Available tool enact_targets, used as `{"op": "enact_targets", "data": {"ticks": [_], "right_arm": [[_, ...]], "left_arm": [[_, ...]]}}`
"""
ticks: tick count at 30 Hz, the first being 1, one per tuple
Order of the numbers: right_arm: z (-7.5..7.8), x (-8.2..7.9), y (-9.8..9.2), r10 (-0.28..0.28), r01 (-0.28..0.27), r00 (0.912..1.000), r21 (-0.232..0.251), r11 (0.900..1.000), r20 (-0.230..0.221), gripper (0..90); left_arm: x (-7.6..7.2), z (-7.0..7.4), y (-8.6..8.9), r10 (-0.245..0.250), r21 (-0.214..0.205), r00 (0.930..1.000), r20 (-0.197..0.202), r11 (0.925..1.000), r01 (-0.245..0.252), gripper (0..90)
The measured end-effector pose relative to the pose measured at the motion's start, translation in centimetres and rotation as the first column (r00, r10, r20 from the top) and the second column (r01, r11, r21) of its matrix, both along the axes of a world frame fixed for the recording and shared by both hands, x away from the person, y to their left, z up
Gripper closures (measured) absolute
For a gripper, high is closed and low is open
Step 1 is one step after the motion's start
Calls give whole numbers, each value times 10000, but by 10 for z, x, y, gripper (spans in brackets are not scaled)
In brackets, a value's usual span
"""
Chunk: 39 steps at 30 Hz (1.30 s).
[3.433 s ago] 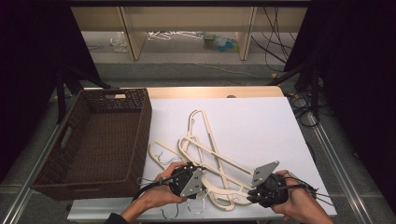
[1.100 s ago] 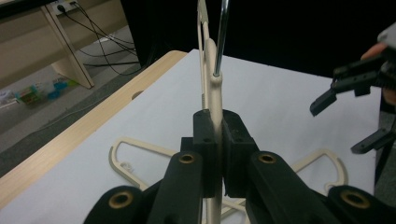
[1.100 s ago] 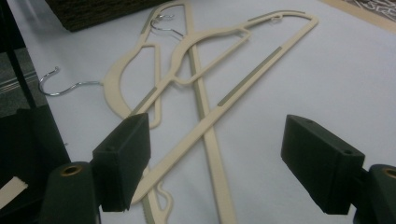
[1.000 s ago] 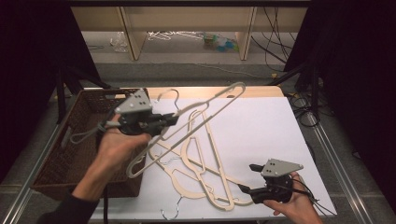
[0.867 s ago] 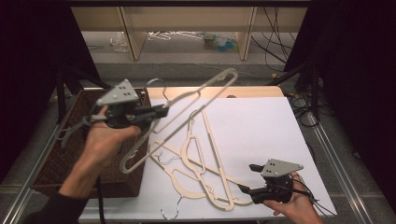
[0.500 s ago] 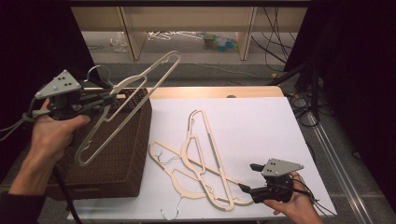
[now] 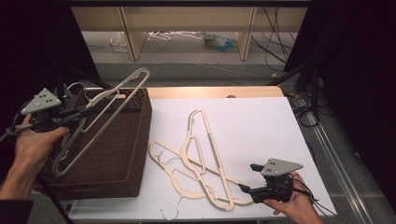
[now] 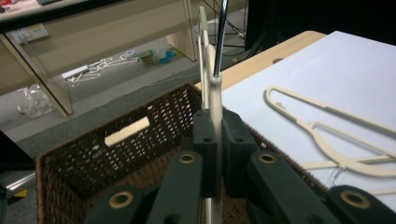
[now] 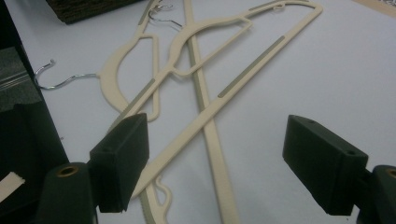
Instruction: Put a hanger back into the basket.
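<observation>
Held up over the near left part of the brown wicker basket (image 7: 116, 140): a cream plastic hanger (image 7: 100, 119), tilted, its long bar running from low near the left hand (image 7: 32, 140) up toward the basket's far edge, its metal hook (image 8: 219, 37) rising past the jaws in the left gripper view. Clamped on the hanger's neck: the left gripper (image 7: 74, 113), jaws pressed tight against the cream stem, grey three-cornered plate (image 7: 41, 100) on top. Beneath it, woven basket wall with a slot handle (image 8: 127, 131), standing off the white surface's left edge and touching that edge. Lying flat near the middle and near edge of the white surface (image 7: 261, 121): a tangle of more cream hangers (image 7: 201, 158), overlapped and crossed, grey grip strips along their bars, a wire hook (image 7: 173, 208) poking out toward the near edge. At the near right corner: the right gripper (image 7: 247, 179), jaws spread wide apart and gripping nothing, resting low just beside the pile's nearest bar, held in the right hand (image 7: 292, 205). Beyond the far edge: a strip of bare wood tabletop (image 7: 210, 91), then grey floor with shelf legs (image 7: 130, 32), loose cables (image 7: 275, 28), scattered white hangers (image 7: 170, 35) and a crumpled clear bag (image 7: 119, 43).
</observation>
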State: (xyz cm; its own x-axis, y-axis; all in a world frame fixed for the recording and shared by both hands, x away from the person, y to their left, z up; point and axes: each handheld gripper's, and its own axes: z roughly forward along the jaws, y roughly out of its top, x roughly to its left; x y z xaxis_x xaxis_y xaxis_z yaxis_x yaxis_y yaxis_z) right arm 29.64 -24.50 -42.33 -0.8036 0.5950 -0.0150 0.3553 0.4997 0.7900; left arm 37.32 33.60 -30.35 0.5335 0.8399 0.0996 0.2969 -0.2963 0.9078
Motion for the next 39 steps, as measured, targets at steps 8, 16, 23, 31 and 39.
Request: {"op": "enact_targets", "data": {"ticks": [8, 16, 23, 31, 39], "right_arm": [[-2, 1, -1, -7, 6, 9999, -71, 10000, -127, 239], [-2, 1, 0, -30, 29, 9999, -75, 10000, -150, 238], [-3, 1, 0, -10, 8, 9999, -115, 9999, -143, 239], [-5, 1, 1, 83, -87, 9997, -201, 9998, -229, 239], [-7, 1, 2, 210, -218, 9993, -248, 9995, -303, 239]], "left_arm": [[2, -20, 10, 40, 513, 9995, -301, 9987, -24, 857], [5, -44, 17, 181, 854, 9967, -787, 9963, -114, 857], [14, -62, 22, 164, 1090, 9890, -1468, 9940, -3, 857], [30, -92, 31, 383, 947, 9761, -2139, 9953, -183, 855], [35, -98, 43, 2166, 1557, 9523, -2149, 9702, -1855, 793]]}}
